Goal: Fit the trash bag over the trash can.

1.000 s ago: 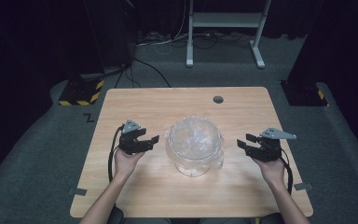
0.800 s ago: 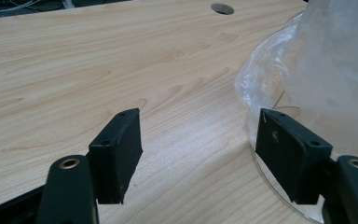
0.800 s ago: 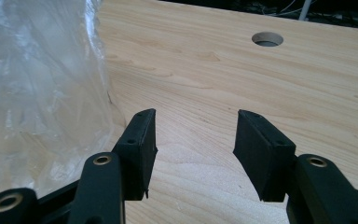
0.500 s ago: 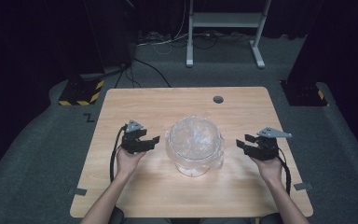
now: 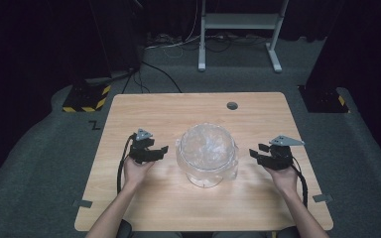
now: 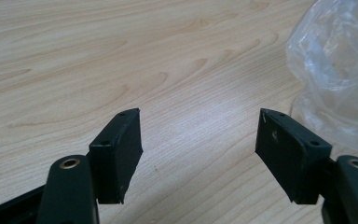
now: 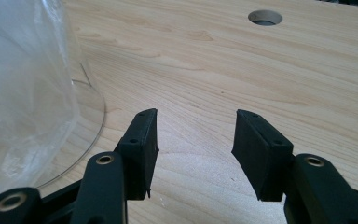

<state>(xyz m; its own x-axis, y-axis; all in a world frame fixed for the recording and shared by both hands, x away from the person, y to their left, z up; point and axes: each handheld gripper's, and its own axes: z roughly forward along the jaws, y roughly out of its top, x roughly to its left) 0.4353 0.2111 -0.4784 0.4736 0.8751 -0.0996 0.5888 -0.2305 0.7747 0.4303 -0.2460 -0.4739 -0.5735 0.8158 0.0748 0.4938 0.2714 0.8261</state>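
Observation:
A clear container lined with a crinkled transparent plastic bag [image 5: 207,153] stands at the middle of the wooden table [image 5: 188,109]. My left gripper [image 5: 158,151] rests just to its left, open, with bare wood between its pads. In the left gripper view the bag [image 6: 338,70] bulges at the right, close to the right pad [image 6: 286,154] but apart from it. My right gripper [image 5: 256,153] sits to the container's right, also open and holding nothing. In the right gripper view the clear wall and bag [image 7: 23,88] fill the left side, beside the gripper [image 7: 195,151].
A round cable hole [image 5: 232,105] lies in the table's far part, also seen ahead of my right gripper as a hole [image 7: 265,17]. Beyond the table stand a white frame [image 5: 238,29] and a black and yellow striped block [image 5: 87,96] on grey floor.

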